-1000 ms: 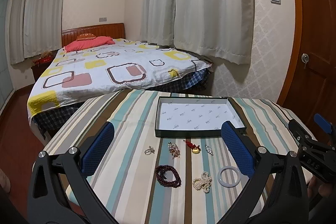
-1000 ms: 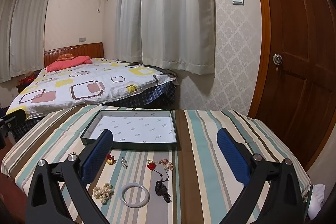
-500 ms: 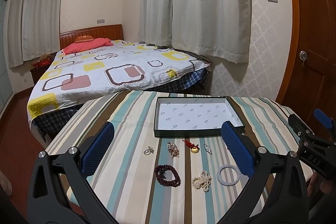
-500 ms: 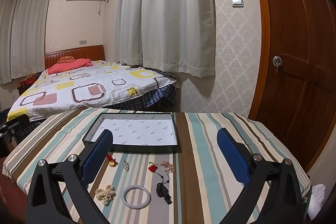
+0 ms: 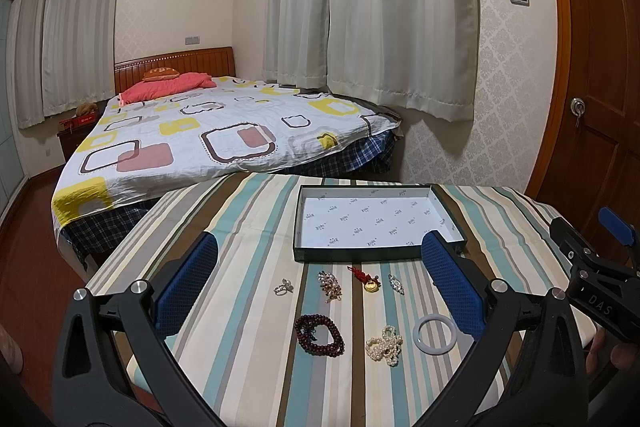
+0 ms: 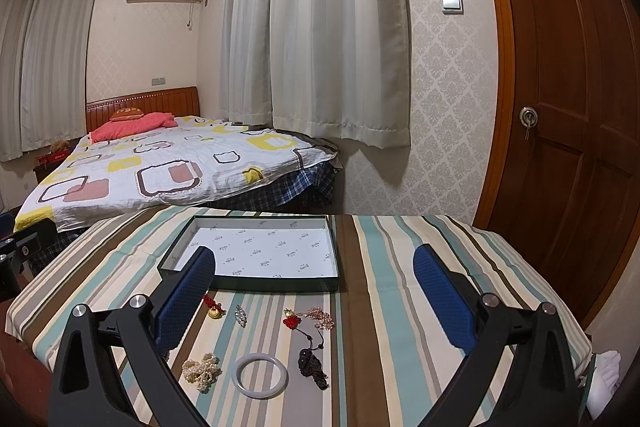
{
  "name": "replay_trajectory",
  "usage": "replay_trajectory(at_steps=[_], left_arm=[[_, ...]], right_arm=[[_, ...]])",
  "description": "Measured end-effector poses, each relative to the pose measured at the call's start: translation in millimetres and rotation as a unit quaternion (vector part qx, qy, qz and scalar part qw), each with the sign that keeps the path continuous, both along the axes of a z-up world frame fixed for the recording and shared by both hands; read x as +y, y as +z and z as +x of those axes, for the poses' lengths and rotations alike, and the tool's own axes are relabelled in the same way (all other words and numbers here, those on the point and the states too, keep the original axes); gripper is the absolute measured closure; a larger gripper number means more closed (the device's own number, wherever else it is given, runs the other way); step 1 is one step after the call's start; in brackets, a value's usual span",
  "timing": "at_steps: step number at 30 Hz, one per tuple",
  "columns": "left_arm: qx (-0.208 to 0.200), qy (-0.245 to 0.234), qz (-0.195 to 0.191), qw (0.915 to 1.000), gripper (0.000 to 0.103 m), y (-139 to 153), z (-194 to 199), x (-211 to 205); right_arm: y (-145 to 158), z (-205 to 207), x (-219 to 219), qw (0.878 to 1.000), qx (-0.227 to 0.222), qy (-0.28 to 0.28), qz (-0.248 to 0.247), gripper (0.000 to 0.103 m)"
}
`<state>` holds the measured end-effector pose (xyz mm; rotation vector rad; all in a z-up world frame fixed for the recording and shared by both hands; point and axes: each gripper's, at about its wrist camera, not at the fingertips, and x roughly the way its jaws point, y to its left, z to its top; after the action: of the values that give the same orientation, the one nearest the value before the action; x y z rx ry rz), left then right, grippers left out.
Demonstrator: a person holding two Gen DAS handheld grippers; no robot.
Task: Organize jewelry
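Striped table (image 5: 248, 307) w/ shallow dark tray (image 5: 372, 254) at far side, white printed liner, nothing in it. We judge task not begun: all jewelry lies on cloth just in front of tray.

Left gripper (image 5: 320, 275) jaws spread wide, holding nothing; right gripper (image 6: 316, 287) same, wide apart, empty.

Pieces, big to small: white bangle (image 6: 260, 375), dark red bead bracelet (image 5: 319, 335), pearl cluster (image 5: 385, 344), dark pendant on cord (image 6: 311, 363), gold charm w/ red knot (image 5: 368, 281), small ring (image 5: 283, 287).

Writing: "DAS" on right gripper body in left view. Liner print too small to read.
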<state>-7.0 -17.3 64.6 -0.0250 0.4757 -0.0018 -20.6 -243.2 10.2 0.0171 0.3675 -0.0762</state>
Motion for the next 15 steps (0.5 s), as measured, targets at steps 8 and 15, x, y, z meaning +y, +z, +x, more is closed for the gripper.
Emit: replay_trajectory(at_steps=[8,15], left_arm=[[-0.002,0.000,0.000,1.0000,0.004,-5,-11,1],[-0.003,-0.002,-0.001,1.0000,0.004,-10,-15,3]], right_arm=[[0,-1,0,1.000,-0.001,0.000,0.001,0.006],[-1,-2,0,1.000,-0.002,0.000,0.001,0.006]])
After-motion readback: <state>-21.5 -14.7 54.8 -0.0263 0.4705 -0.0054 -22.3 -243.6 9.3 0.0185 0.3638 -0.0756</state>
